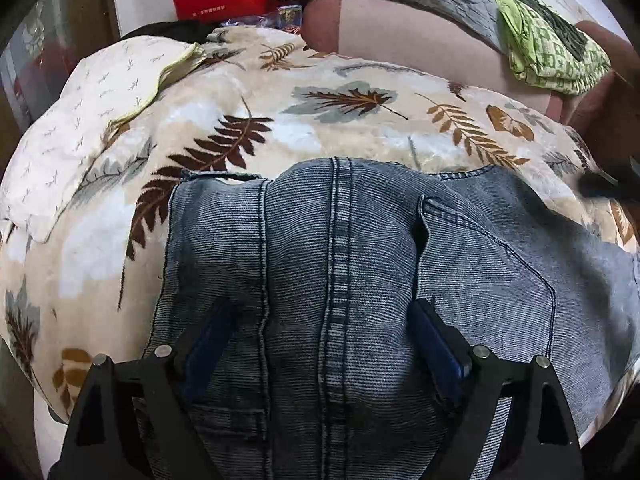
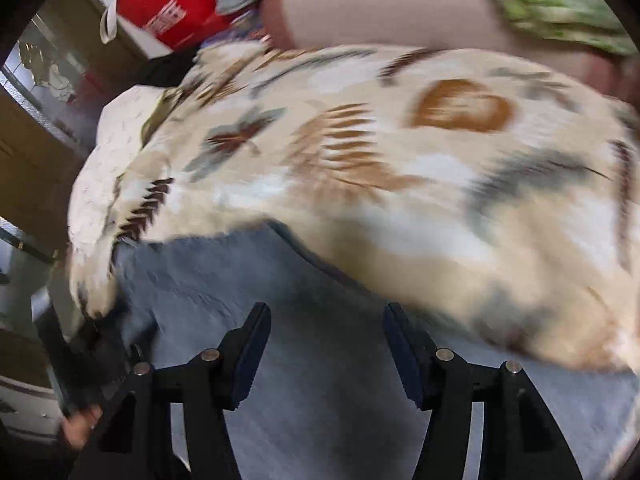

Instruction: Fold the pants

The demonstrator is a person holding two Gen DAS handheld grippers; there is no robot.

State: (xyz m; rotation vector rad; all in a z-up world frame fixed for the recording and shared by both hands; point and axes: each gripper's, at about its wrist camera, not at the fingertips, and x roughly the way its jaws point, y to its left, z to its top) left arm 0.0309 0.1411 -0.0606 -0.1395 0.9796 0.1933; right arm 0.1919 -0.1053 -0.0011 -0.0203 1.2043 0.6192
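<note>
While the jeans (image 1: 340,280) lie on the leaf blanket (image 1: 280,128), centre seam running straight away from the camera, the left gripper (image 1: 320,320) straddles them wide; the right gripper (image 2: 324,320) hangs part-open, empty.

Pants (image 1: 340,272): blue-grey washed denim jeans, ribbed weave, lying on leaf-print blanket at near centre. Seat side up; double-stitched centre seam runs near to far down middle. Back pocket on right, opening gaping slightly. Side seam on left, paler fabric toward right edge. Far edge uneven, small flap lifted at far left. Cloth bulges in soft humps, not flat. Right wrist view: pants (image 2: 320,360) blurred, pale blue-grey, filling near part.
</note>
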